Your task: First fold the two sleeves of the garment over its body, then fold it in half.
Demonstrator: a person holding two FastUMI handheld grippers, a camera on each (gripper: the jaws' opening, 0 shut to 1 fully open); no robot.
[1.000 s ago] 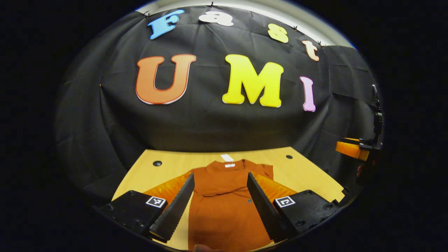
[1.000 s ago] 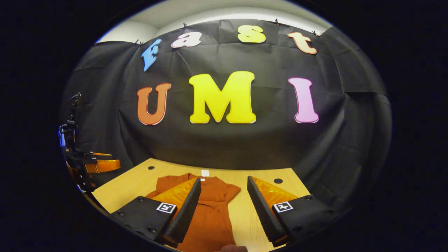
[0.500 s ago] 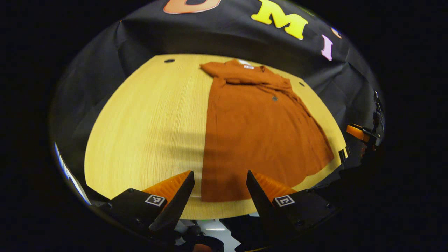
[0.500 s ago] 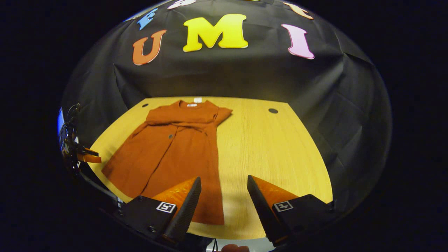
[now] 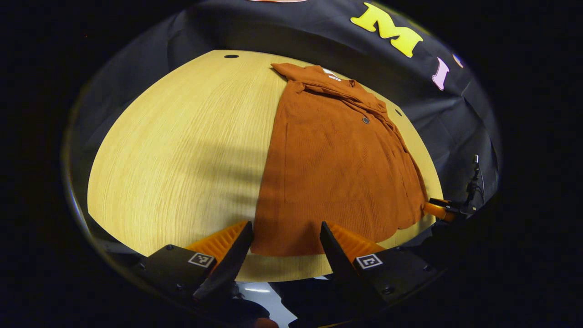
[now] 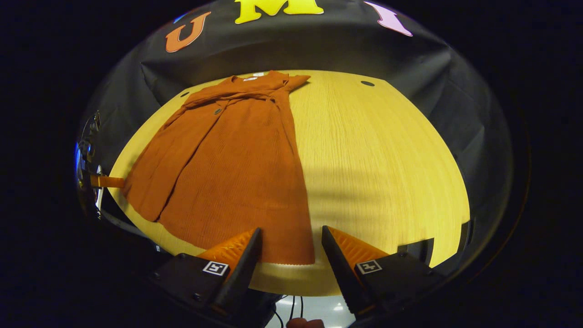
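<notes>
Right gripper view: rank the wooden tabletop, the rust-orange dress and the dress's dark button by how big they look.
1. Wooden tabletop, largest.
2. Rust-orange dress.
3. Dark button, by far the smallest.

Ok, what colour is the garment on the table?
Rust orange, plain, with one small dark button; the garment shows best in the right gripper view.

Table under me: light wood, grain running away from me, rounded near edge. Same table in right gripper view. Dark round holes near far edge: hole at 11 o'clock in left gripper view, another at 1 o'clock in right gripper view. Soft banded shadows across wood mid-table. Black cloth wall behind, creased, draping down past table sides. Pale glossy floor at 6 o'clock below table edge.
</notes>
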